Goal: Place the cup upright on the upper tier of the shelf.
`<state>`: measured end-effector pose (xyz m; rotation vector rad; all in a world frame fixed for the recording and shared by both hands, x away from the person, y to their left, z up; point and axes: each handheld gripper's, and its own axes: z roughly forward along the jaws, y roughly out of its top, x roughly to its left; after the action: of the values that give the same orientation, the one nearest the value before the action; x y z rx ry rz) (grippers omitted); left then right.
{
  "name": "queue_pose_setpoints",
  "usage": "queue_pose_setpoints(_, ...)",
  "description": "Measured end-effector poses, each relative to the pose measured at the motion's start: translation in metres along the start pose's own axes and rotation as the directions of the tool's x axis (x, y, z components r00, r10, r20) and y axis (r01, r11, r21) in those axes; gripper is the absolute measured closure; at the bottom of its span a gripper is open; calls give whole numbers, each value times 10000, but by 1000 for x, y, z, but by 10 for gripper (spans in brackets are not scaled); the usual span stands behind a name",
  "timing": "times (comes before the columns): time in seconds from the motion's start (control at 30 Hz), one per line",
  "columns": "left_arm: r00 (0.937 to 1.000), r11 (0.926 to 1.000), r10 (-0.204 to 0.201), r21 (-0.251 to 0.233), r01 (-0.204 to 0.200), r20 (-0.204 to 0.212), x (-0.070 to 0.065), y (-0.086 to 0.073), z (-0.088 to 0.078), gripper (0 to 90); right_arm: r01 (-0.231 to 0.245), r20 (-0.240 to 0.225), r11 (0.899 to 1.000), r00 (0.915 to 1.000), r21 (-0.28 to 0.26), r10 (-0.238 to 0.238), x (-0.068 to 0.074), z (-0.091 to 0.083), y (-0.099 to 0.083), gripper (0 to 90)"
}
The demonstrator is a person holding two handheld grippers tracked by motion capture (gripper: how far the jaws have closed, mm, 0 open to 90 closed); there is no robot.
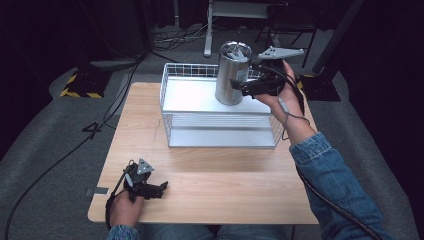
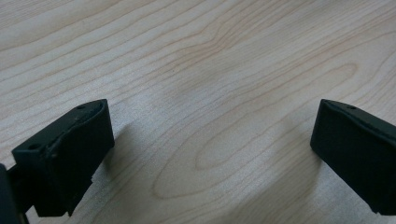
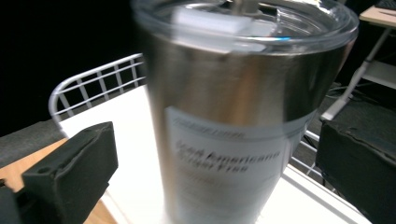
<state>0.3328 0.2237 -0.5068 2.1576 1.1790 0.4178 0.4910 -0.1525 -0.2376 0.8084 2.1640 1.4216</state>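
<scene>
A tall stainless steel tumbler [image 1: 232,72] with a clear lid stands upright on the top shelf of a white wire rack [image 1: 172,75] at the far side of the wooden table [image 1: 210,180]. My right gripper [image 1: 242,80] is at the tumbler's right side, open, with one jaw on each side of it. In the right gripper view the tumbler [image 3: 243,116] is blurred; the left jaw stands clear of it and the right jaw is close to its wall. My left gripper [image 1: 162,189] rests low over the table's near left corner, open [image 2: 210,140] over bare wood.
The rack's wire rim [image 3: 93,79] rises behind the tumbler, and it has a lower shelf [image 1: 220,135] facing me. Cables cross the dark floor at the left and a yellow-black striped base [image 1: 80,85] sits beyond the table's left edge. A desk frame [image 1: 207,30] stands behind.
</scene>
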Motion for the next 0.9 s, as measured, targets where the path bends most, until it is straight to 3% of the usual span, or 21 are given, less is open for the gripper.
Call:
queue_pose_setpoints(0.47, 10000, 10000, -55, -22, 55, -1, -1, 0, 0, 0, 376, -970, 9969, 9943, -697, -443, 19, -66, -19, 0)
queue_pose_setpoints(0.9, 10000, 10000, -57, -14, 57, -30, 0, 0, 0, 0, 605, -1167, 9964, 9909, -590, -670, 23, -108, -53, 0)
